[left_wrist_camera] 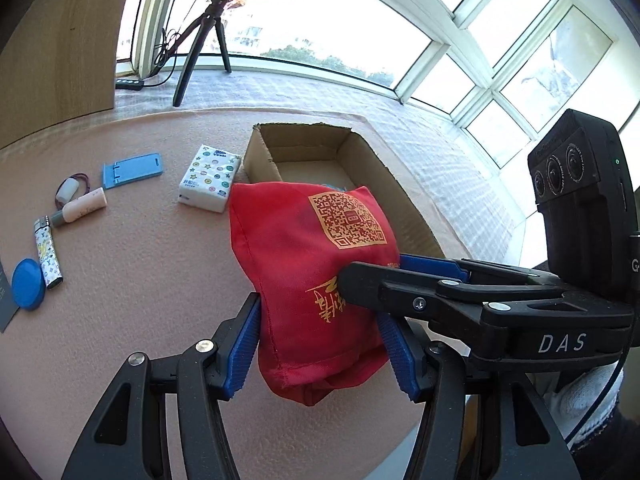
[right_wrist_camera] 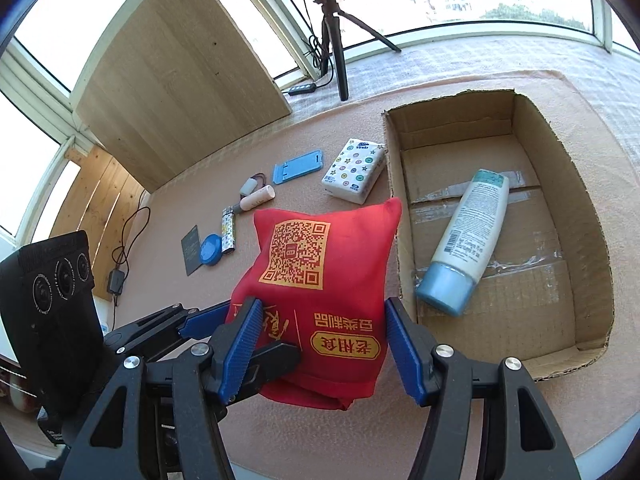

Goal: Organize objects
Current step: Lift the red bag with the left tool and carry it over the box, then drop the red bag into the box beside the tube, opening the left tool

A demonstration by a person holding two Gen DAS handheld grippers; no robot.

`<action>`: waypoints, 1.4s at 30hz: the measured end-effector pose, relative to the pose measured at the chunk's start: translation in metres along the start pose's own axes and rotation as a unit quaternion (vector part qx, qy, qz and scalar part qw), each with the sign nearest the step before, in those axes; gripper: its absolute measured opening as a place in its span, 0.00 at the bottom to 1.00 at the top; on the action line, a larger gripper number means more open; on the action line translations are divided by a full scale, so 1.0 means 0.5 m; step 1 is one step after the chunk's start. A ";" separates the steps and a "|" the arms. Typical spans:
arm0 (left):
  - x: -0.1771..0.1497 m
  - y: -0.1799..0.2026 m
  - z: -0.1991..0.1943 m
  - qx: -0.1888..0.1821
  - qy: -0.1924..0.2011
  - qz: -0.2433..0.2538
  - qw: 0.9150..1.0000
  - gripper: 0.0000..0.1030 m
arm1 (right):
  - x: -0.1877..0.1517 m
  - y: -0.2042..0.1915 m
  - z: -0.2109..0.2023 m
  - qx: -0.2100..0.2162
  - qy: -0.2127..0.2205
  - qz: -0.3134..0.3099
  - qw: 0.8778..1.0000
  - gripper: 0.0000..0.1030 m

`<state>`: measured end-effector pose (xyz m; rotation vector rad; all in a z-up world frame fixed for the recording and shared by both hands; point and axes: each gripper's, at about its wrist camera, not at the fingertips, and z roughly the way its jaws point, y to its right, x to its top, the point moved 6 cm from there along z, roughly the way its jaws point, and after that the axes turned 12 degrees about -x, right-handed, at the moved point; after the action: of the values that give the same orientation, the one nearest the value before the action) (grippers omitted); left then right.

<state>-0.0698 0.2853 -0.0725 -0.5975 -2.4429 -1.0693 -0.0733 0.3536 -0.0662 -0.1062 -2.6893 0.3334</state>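
A red cloth bag (left_wrist_camera: 304, 248) (right_wrist_camera: 316, 264) with a gold QR print hangs above the pink table cover, just left of the open cardboard box (left_wrist_camera: 404, 204) (right_wrist_camera: 396, 208). My left gripper (left_wrist_camera: 320, 344) is shut on its lower part, a blue pad pressing on each side. My right gripper (right_wrist_camera: 320, 340) is shut on the same bag; in the left wrist view it (left_wrist_camera: 372, 276) comes in from the right. The left gripper (right_wrist_camera: 256, 336) enters the right wrist view from the left. A white lotion bottle (right_wrist_camera: 468, 240) with a blue cap lies in the box.
Left of the box lie a tissue pack (right_wrist_camera: 354, 170), a blue phone stand (right_wrist_camera: 298, 168), a pink tube (right_wrist_camera: 258, 198), a patterned lighter (right_wrist_camera: 228, 230), a blue round lid (right_wrist_camera: 210, 250) and a dark card (right_wrist_camera: 192, 250). A tripod (right_wrist_camera: 336, 32) and a wooden board (right_wrist_camera: 172, 80) stand behind.
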 end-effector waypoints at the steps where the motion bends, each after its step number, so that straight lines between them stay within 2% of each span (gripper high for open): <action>1: 0.007 0.012 0.014 -0.002 -0.002 0.005 1.000 0.60 | 0.004 0.015 -0.007 -0.005 0.004 0.003 1.000 0.57; 11: 0.038 0.096 0.139 -0.020 -0.028 0.033 0.999 0.59 | 0.037 0.158 -0.040 -0.047 0.026 0.034 0.998 0.57; 20: 0.045 0.132 0.186 -0.019 -0.039 0.047 0.998 0.59 | 0.045 0.227 -0.047 -0.063 0.030 0.049 0.996 0.57; 24: 0.047 0.136 0.190 -0.003 -0.038 0.055 0.998 0.61 | 0.045 0.237 -0.052 -0.075 0.033 0.048 0.996 0.57; 28: 0.045 0.132 0.180 -0.003 -0.034 0.055 0.998 0.61 | 0.047 0.246 -0.061 -0.095 0.044 0.050 0.993 0.57; 42: 0.036 0.070 0.112 0.015 -0.021 0.031 0.999 0.61 | 0.046 0.203 -0.064 -0.084 0.048 0.048 0.994 0.57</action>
<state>-0.0768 0.3534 -0.0775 -0.6876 -2.4540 -1.0043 -0.0784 0.4618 -0.0540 -0.2959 -2.6176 0.1267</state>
